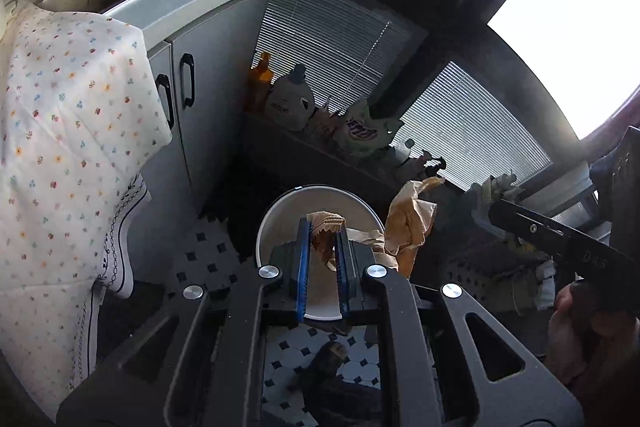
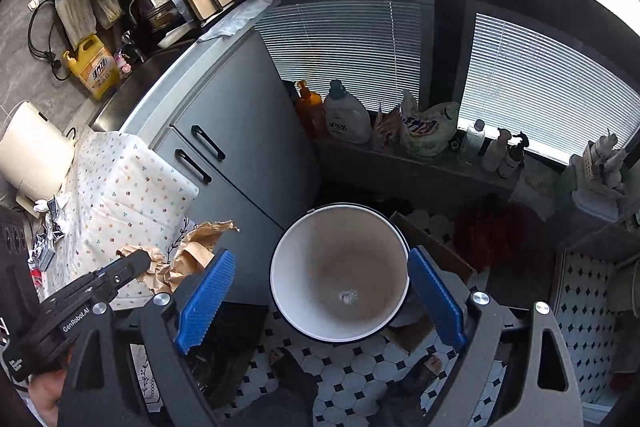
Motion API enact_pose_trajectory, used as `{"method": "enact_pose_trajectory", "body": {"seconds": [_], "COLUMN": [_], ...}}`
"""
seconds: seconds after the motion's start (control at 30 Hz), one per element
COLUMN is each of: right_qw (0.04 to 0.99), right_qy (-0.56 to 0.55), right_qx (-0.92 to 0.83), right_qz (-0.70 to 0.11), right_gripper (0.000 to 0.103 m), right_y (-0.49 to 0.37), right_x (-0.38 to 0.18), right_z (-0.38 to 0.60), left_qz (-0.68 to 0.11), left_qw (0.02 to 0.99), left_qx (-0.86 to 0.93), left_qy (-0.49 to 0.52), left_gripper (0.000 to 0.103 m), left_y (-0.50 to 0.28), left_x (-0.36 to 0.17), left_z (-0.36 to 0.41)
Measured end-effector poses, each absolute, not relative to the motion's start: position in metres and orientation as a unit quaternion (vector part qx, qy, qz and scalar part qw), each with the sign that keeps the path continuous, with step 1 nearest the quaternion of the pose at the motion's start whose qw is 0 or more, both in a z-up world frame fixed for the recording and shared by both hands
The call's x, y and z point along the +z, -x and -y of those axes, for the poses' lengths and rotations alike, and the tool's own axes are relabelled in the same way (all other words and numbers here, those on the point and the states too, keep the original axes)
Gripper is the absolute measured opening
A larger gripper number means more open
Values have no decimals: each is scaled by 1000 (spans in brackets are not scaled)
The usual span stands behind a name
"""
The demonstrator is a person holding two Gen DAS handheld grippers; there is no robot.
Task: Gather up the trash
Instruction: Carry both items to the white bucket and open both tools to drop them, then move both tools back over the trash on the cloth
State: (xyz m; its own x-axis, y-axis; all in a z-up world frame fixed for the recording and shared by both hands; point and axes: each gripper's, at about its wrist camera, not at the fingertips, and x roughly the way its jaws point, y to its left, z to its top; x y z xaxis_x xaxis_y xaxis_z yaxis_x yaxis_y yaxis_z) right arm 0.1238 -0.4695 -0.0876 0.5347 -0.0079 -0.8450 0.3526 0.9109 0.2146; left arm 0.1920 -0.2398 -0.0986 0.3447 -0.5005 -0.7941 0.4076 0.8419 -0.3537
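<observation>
A white trash bin (image 2: 340, 267) stands open on the tiled floor; a small white crumpled scrap (image 2: 348, 297) lies at its bottom. My left gripper (image 1: 324, 247) is shut on crumpled brown paper (image 1: 408, 223) and holds it over the bin's rim (image 1: 276, 211). In the right wrist view the same brown paper (image 2: 188, 255) hangs from the left gripper (image 2: 120, 271) at the left. My right gripper (image 2: 320, 291) is open and empty, its blue pads (image 2: 208, 295) spread either side of the bin's mouth, above it.
A grey cabinet (image 2: 240, 147) with black handles stands left of the bin. A table under a floral cloth (image 2: 120, 195) holds more crumpled scraps (image 2: 48, 227). Detergent bottles (image 2: 346, 115) and bags line the window ledge. A cardboard box (image 2: 436, 247) sits right of the bin.
</observation>
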Motion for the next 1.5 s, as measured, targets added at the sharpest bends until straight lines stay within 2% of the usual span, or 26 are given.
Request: {"method": "enact_pose_trajectory", "body": {"seconds": [0.27,0.3,0.33,0.37,0.4,0.57,0.63,0.7,0.9,1.5], "right_qw": [858,857,855,853,851,851,851,855,871,873], "right_qy": [-182,-184,-186,-190,-193,-206,-216,-217,-189,-104], "right_qx": [-117,-121,-127,-132,-136,-144,-140,-128,-84,148], "right_qz": [-466,-466,-468,-469,-469,-462,-457,-453,-446,-452], "right_gripper": [86,86,86,86,86,86,86,87,95,95], "right_y": [-99,-95,-90,-85,-81,-73,-76,-81,-108,-201], "right_x": [-91,-92,-94,-95,-95,-95,-94,-90,-77,-57], "right_z": [514,519,524,530,534,538,533,521,471,256], "left_qz": [-506,-507,-510,-509,-505,-499,-490,-481,-453,-377], "left_qw": [813,809,806,808,810,820,828,837,865,910], "left_qx": [-285,-292,-294,-291,-289,-278,-267,-256,-203,0], "left_qy": [49,58,62,63,65,50,52,52,70,174], "left_gripper": [15,27,52,63,67,70,78,81,94,96], "left_y": [-189,-190,-190,-190,-190,-187,-187,-186,-185,-132], "left_x": [-115,-117,-120,-121,-121,-111,-104,-96,-73,-39], "left_z": [287,292,296,298,300,292,278,263,206,-24]}}
